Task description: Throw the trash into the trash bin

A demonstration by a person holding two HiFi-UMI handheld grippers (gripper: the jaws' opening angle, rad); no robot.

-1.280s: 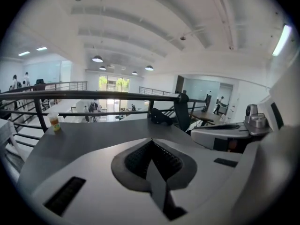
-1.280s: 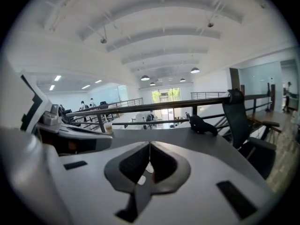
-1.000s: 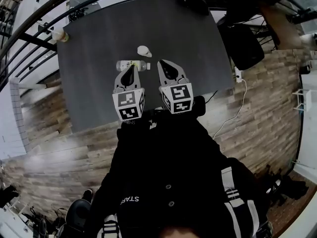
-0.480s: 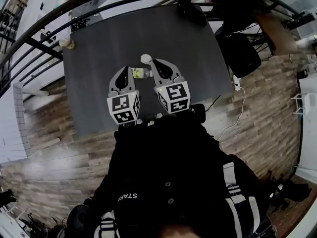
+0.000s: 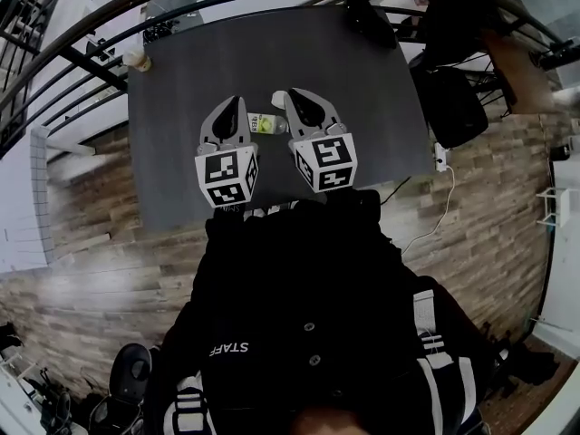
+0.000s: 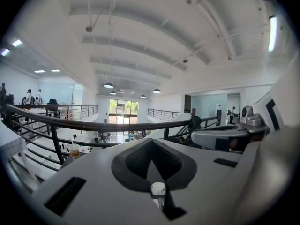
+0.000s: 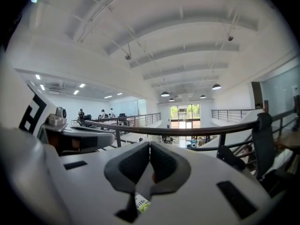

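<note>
A clear plastic bottle [image 5: 262, 123] with a yellow-green label lies on the dark grey table [image 5: 362, 107], between my two grippers in the head view. A small crumpled white piece [image 5: 278, 98] lies just beyond it, partly hidden by the right gripper. My left gripper [image 5: 234, 101] is shut and empty; the bottle's white cap [image 6: 158, 188] shows under its jaws. My right gripper [image 5: 292, 93] is shut and empty too, with the bottle's label [image 7: 140, 203] visible below its jaws. Both grippers hang above the table, pointing almost level. No trash bin is in view.
A drink cup with a straw [image 5: 136, 60] stands at the table's far left corner. A black metal railing [image 5: 82, 53] runs behind the table. Dark chairs and bags [image 5: 453, 98] crowd the right side. A white cable [image 5: 435, 198] trails over the wood floor.
Both grippers have lifted away from the table side by side and stayed shut. The bottle, earlier partly under the left gripper, now shows between the two.
</note>
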